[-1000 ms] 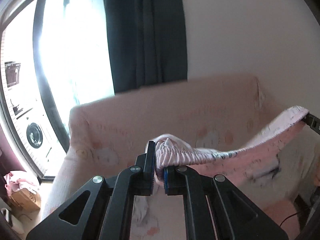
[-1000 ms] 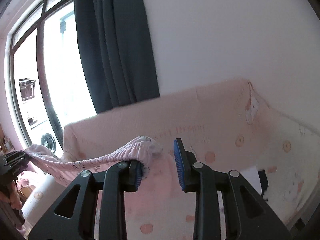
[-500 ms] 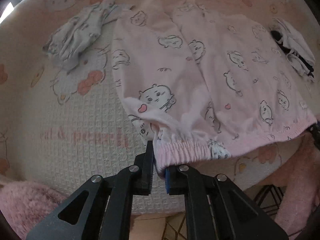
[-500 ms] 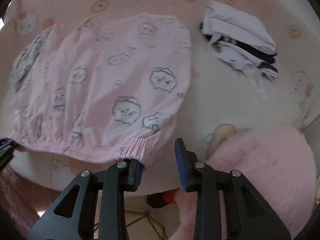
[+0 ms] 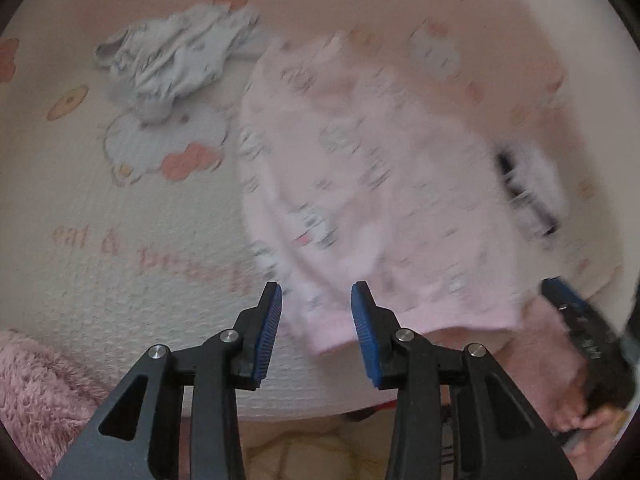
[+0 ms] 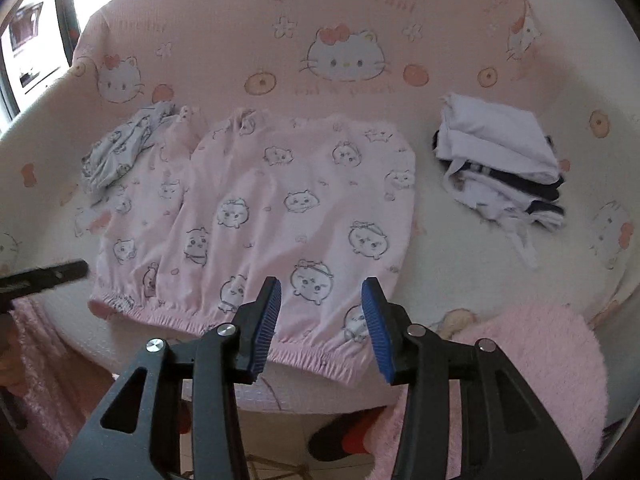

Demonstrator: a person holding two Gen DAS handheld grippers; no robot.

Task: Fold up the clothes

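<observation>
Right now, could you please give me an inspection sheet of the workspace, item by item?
Surface: sofa cover, pink and cream with a cat print, under all the clothes.
Job's things: pink pyjama garment spread flat, elastic hem toward the front edge.
Clutter: crumpled grey printed garment at its left; folded white and dark pile at its right; fluffy pink fabric at the front edge.
Grippers: left gripper and right gripper both opening, hem between the fingers, pads not pressing it.
Cables: nothing seen.
Surroundings: window at upper left; floor below the front edge.
</observation>
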